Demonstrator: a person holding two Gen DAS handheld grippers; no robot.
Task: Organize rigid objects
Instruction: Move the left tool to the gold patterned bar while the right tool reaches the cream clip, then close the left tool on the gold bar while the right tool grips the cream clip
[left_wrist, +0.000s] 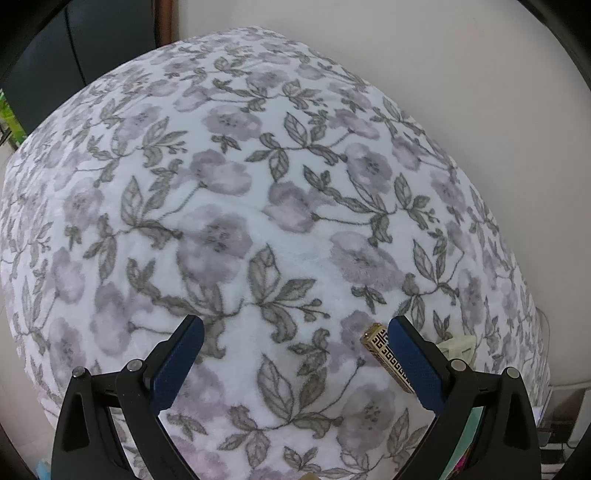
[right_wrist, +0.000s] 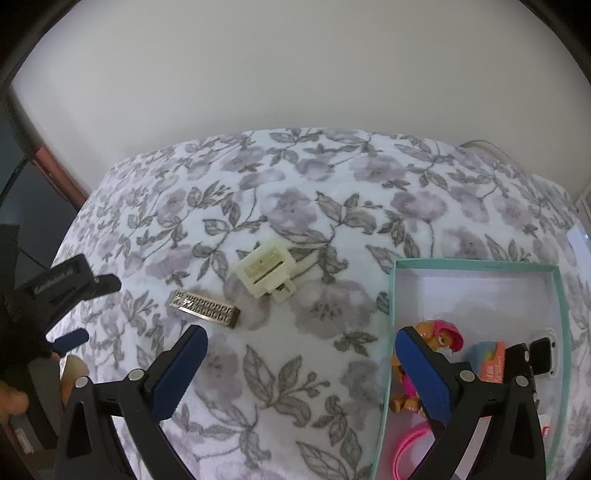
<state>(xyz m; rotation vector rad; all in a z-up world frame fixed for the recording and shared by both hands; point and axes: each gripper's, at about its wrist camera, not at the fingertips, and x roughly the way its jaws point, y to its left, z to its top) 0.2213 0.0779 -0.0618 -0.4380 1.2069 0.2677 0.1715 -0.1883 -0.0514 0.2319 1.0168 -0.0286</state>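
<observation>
A gold bar with a black key pattern (right_wrist: 205, 308) lies on the floral blanket (right_wrist: 295, 206), and a cream plastic connector block (right_wrist: 266, 271) rests just right of it. In the left wrist view the same bar (left_wrist: 384, 352) sits beside the inner face of the right finger, with the block (left_wrist: 458, 349) behind that finger. My left gripper (left_wrist: 295, 332) is open over bare blanket (left_wrist: 258, 184); it also shows at the left edge (right_wrist: 74, 302). My right gripper (right_wrist: 301, 343) stands open, its right finger over the teal box (right_wrist: 393, 295).
The teal box holds a toy figure with a pink cap (right_wrist: 439, 339), an orange and blue item (right_wrist: 491, 362), a dark device (right_wrist: 541, 356) and a pink band (right_wrist: 406, 446). A pale wall (right_wrist: 295, 74) stands behind the blanket. Dark furniture (left_wrist: 55, 55) is at far left.
</observation>
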